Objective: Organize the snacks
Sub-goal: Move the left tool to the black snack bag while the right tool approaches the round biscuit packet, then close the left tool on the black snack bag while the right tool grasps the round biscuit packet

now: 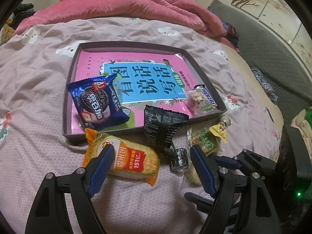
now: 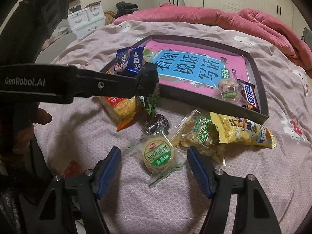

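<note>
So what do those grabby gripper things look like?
Each gripper is black plastic with two long fingers. The left gripper and right gripper both have bumpy blue pads on the inside and shiny silver bolts at the joints. White letters on the side of the left one spell GenRobot.AI.

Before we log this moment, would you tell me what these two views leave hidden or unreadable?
- Orange rice-cracker pack: in the right wrist view, the left claw's arm crosses its top half.
- Round biscuit: in the left wrist view, mostly behind a finger of the left claw.
- Snickers bar: partly under a clear candy bag, left wrist view.
- Right claw: contact with the biscuit unclear.
</note>
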### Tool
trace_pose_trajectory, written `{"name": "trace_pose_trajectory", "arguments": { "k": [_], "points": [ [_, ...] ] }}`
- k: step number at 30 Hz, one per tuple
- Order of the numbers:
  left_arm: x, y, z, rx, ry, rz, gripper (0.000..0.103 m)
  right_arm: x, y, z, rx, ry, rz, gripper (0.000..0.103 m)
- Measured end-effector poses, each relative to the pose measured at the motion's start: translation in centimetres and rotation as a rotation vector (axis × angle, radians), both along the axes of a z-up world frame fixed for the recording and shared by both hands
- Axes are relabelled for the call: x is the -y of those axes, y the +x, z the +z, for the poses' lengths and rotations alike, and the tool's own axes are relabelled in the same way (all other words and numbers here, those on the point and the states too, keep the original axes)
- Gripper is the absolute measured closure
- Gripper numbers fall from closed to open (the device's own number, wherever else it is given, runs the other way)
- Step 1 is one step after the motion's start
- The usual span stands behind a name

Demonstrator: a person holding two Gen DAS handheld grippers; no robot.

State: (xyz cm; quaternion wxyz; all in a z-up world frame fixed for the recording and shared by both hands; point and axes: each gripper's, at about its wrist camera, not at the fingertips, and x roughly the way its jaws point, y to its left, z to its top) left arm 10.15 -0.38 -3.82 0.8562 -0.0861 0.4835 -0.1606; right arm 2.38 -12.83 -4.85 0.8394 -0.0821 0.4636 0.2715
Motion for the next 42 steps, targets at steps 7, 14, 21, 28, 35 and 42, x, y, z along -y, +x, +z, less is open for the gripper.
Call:
{"name": "trace_pose_trajectory", "arguments": {
  "k": [7,14,21,28,35,42],
  "points": [
    [0.8,0.5,-0.2,0.01,0.019,-0.017,0.022,0.2,0.4,-0.5,-0.01,-0.001,-0.008,0.043],
    [1.6,1.3,-0.5,-0.002,0.001,-0.034,0.022,0.3,0.7,-0.9,-0.031,0.009,0.002,0.061],
    [2.3,1.9,-0.6,0.003,0.027,-0.03,0.022,0.4,0.6,-0.8,-0.033,0.034,0.015,0.065],
    [2.7,2.3,-0.6,0.004,0.068,-0.019,0.023,0.8,0.4,-0.5,-0.034,0.058,0.01,0.065],
    [3.1,2.4,-0.5,-0.003,0.142,0.051,0.043,1.4,0.2,-0.2,-0.042,0.072,0.003,0.065],
    [3.3,2.3,-0.7,-0.019,0.158,0.089,0.064,1.5,0.2,0.0,-0.044,0.076,-0.009,0.066]
  ]
}}
